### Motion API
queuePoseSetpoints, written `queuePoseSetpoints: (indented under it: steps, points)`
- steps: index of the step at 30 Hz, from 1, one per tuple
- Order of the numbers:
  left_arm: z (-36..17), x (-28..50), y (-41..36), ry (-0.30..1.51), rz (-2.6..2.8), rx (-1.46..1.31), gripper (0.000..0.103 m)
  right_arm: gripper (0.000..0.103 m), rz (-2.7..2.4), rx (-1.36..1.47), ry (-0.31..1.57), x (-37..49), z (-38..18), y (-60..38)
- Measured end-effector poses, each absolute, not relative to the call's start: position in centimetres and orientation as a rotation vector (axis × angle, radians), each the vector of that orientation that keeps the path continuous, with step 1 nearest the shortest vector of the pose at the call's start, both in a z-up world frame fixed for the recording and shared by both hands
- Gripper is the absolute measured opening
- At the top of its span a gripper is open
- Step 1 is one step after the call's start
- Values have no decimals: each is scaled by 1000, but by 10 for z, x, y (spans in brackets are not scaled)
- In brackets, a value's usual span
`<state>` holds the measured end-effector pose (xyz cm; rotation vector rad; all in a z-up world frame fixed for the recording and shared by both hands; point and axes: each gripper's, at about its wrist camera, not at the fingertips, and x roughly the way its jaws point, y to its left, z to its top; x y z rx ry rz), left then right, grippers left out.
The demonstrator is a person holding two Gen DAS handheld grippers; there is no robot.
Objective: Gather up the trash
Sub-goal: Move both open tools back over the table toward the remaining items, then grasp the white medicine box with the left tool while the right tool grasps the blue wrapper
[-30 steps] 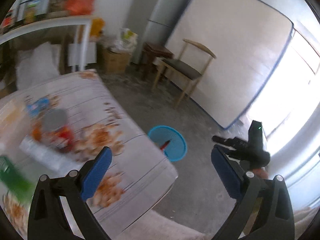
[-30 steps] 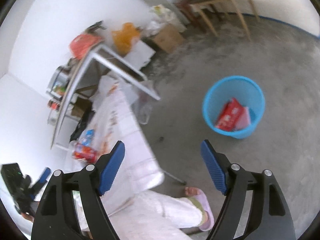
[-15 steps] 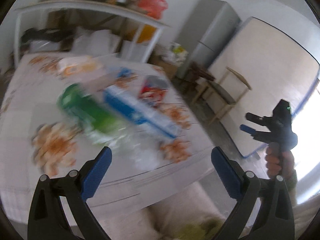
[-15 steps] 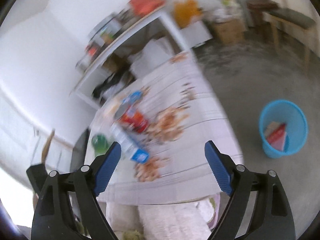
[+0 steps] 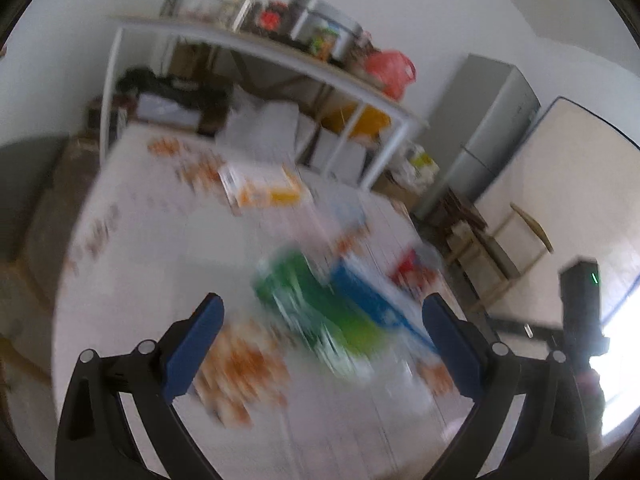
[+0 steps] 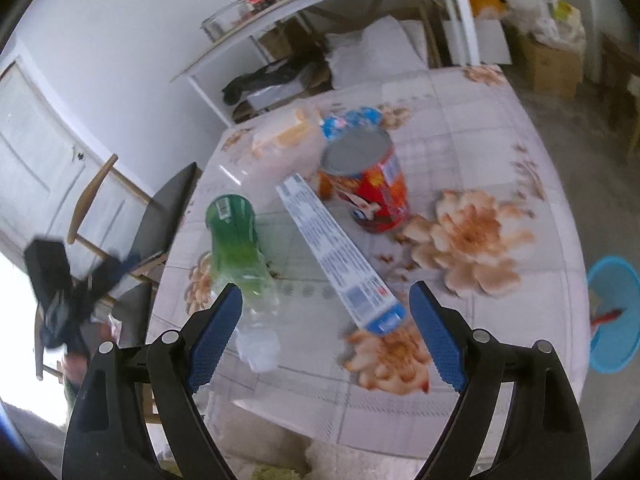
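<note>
On the floral table (image 6: 480,152) lie a green plastic bottle (image 6: 236,248), a long white and blue box (image 6: 336,256), a red can (image 6: 366,188), a small blue packet (image 6: 352,118) and a pale orange packet (image 6: 280,136). My right gripper (image 6: 326,310) is open and empty above the table's near edge, over the bottle's neck and the box's end. My left gripper (image 5: 320,320) is open and empty above the blurred bottle (image 5: 320,312) and box (image 5: 376,308). The blue bin (image 6: 612,312) stands on the floor at right, with red trash inside.
A white shelf table (image 6: 320,0) with jars stands behind. A wooden chair (image 6: 120,216) is at the table's left. A fridge (image 5: 488,128), a mattress (image 5: 568,200) and another chair (image 5: 516,236) stand at right. Cardboard boxes (image 6: 554,64) sit on the floor.
Both grippers have swung from the bin and floor back over the table. The right one now faces the bottle, box and can closely. Both stay open.
</note>
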<state>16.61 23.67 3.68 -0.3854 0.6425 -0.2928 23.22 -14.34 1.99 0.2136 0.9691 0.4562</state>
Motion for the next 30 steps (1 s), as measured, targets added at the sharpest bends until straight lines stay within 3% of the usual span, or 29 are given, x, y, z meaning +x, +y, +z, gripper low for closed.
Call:
queuePoseSetpoints:
  steps: [5,14,18,30]
  points:
    - [54,245,257,615,-306,-309,97,82,484,176,926,241,37,-143]
    - [12,439,230,849,-472,-1,97,82,554,226,894,263,54,-159]
    - [-14,487,204,946,-556,140,97,82,534,212,901,273,52,-164]
    - [-67,523,157,1094,-578,474,97,82,550,231,965,288,27,-169]
